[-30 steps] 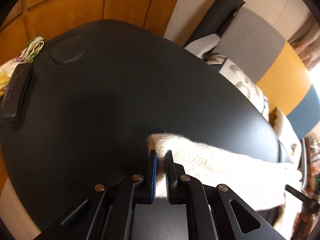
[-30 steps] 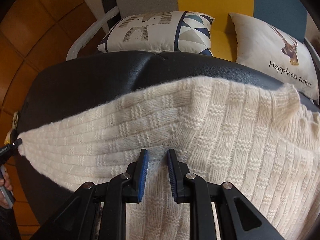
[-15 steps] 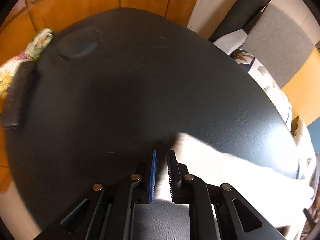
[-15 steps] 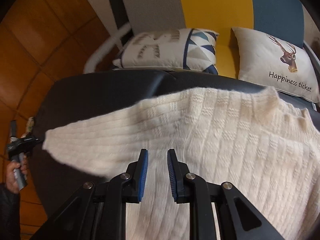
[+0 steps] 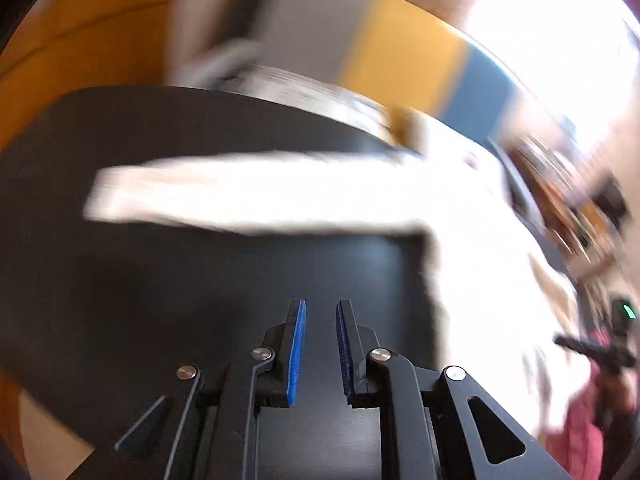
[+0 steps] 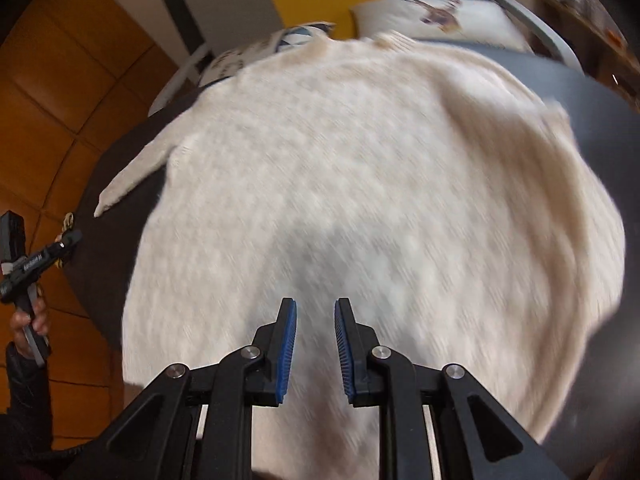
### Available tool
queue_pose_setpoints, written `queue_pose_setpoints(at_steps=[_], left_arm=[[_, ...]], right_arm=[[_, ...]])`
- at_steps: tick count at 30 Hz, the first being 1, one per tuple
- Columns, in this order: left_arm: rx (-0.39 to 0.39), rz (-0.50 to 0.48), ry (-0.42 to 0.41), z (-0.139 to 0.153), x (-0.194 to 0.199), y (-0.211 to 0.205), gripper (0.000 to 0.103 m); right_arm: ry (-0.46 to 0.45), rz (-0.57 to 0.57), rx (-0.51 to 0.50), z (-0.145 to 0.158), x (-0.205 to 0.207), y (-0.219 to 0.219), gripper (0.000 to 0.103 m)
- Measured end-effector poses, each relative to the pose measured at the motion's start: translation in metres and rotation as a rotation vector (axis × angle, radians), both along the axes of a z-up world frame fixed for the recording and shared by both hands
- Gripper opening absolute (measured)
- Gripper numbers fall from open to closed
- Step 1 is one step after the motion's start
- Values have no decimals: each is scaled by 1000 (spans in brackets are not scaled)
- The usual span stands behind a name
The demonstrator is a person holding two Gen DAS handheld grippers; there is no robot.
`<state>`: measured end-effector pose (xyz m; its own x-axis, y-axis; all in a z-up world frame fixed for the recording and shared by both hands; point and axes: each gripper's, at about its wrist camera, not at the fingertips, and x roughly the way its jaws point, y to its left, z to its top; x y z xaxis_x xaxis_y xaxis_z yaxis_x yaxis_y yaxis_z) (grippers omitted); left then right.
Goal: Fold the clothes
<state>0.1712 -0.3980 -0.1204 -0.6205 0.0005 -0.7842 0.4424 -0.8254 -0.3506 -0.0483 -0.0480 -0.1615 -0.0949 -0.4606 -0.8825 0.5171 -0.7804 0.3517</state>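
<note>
A cream knitted sweater (image 6: 360, 168) lies spread flat on the round black table (image 6: 600, 128). Its left sleeve (image 6: 132, 172) stretches out toward the table's left edge. My right gripper (image 6: 315, 306) hovers over the sweater's lower body, open, with nothing between the blue pads. In the blurred left wrist view, the sleeve (image 5: 248, 192) lies across the table (image 5: 160, 280), well ahead of my left gripper (image 5: 320, 308). That gripper is open and empty above bare tabletop. It also shows in the right wrist view as the left gripper (image 6: 68, 238), held in a hand (image 6: 28, 320) off the table's left edge.
Behind the table stands a sofa (image 6: 240, 0) with grey, yellow and blue back panels. On it lie a patterned pillow (image 6: 248, 52) and a white printed pillow (image 6: 440, 16). Orange wooden flooring (image 6: 60, 80) surrounds the table on the left.
My left gripper let go of the sleeve cuff, drew back and swung right; the sleeve now lies stretched on the table. My right gripper shifted over the sweater, staying open.
</note>
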Motion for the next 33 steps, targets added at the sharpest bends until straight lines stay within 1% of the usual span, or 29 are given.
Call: queue_pose_setpoints(at_steps=[1, 3, 6, 7, 8, 10, 14, 16, 18, 20, 21, 22, 23, 25, 28, 31, 33], left_arm=[[5, -69, -4, -5, -15, 27, 16], [-15, -192, -36, -18, -41, 75, 16], [-71, -316, -115, -38, -69, 129, 16], [-95, -342, -157, -46, -75, 141, 16], [-113, -356, -200, -55, -78, 147, 16], [-131, -351, -217, -61, -84, 143, 16], [-99, -319, -248, -63, -81, 127, 16], [-64, -298, -257, -65, -85, 123, 16], [-30, -262, -268, -60, -94, 119, 16], [-32, -278, -224, -46, -107, 135, 16], [-35, -291, -197, -39, -113, 145, 16], [-38, -305, -170, -31, -119, 154, 16], [-36, -327, -148, -24, -128, 166, 17], [-40, -368, -129, -19, -145, 188, 19], [-56, -431, -131, -22, -175, 223, 19], [-42, -476, -144, -28, -189, 245, 19], [-53, -493, -161, -38, -197, 254, 19]], right_arm=[[-6, -10, -4, -3, 5, 8, 19], [-19, -29, -11, -10, 14, 25, 19], [-26, -53, -1, -19, 25, 37, 19], [-36, -57, -4, -23, 26, 39, 19], [-44, -61, -15, -28, 27, 42, 19], [-43, -66, -50, -34, 28, 48, 19], [-74, -110, -159, -35, 23, 68, 17], [-47, -164, -252, -25, 21, 87, 19], [12, -264, -326, -12, 16, 119, 19], [58, -387, -383, -2, 9, 157, 22], [63, -444, -386, -3, 5, 174, 25], [65, -502, -384, -5, 1, 190, 25], [59, -561, -363, -9, -4, 204, 25], [28, -661, -365, -18, -15, 229, 27], [-12, -691, -405, -29, -28, 236, 27], [-25, -670, -405, -36, -41, 223, 27], [-37, -672, -384, -42, -50, 213, 27]])
